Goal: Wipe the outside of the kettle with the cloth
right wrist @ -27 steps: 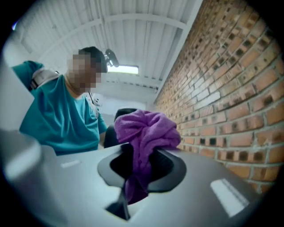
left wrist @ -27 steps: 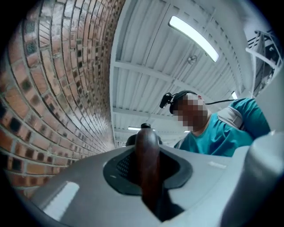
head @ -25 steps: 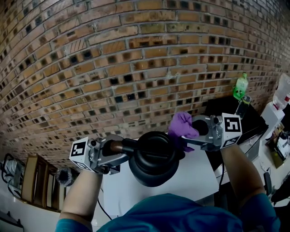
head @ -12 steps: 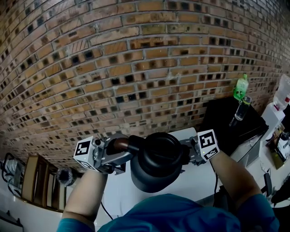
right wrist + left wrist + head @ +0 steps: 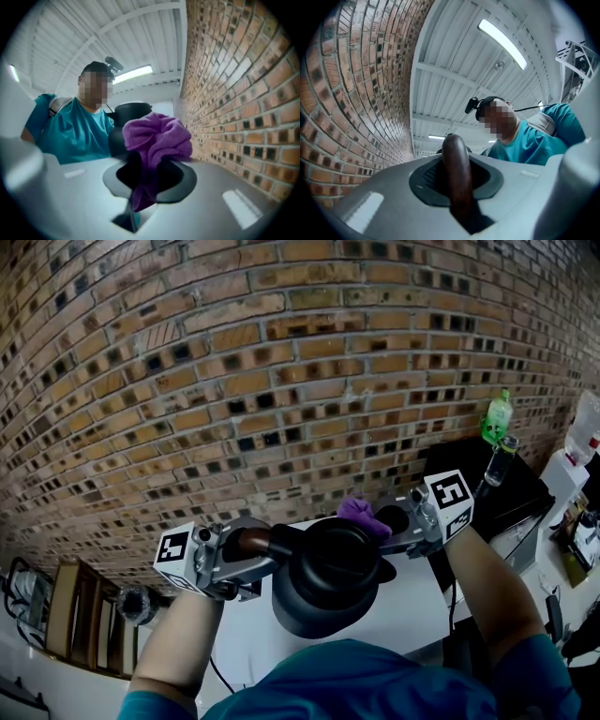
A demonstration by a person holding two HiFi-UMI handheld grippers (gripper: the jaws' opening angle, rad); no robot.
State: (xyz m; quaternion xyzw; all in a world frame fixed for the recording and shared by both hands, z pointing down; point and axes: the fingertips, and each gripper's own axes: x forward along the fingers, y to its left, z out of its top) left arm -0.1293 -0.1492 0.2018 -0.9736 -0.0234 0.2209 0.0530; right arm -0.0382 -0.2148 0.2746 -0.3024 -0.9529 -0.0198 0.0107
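Here, the left gripper (image 5: pixel 251 549) has its fingers (image 5: pixel 370 206) clamped on the kettle (image 5: pixel 323 587) handle (image 5: pixel 457 173), the right gripper (image 5: pixel 392 531) on the cloth (image 5: pixel 157 138).

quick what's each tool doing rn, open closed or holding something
left tool: closed on the brown handle of the kettle
right tool: closed on the purple cloth
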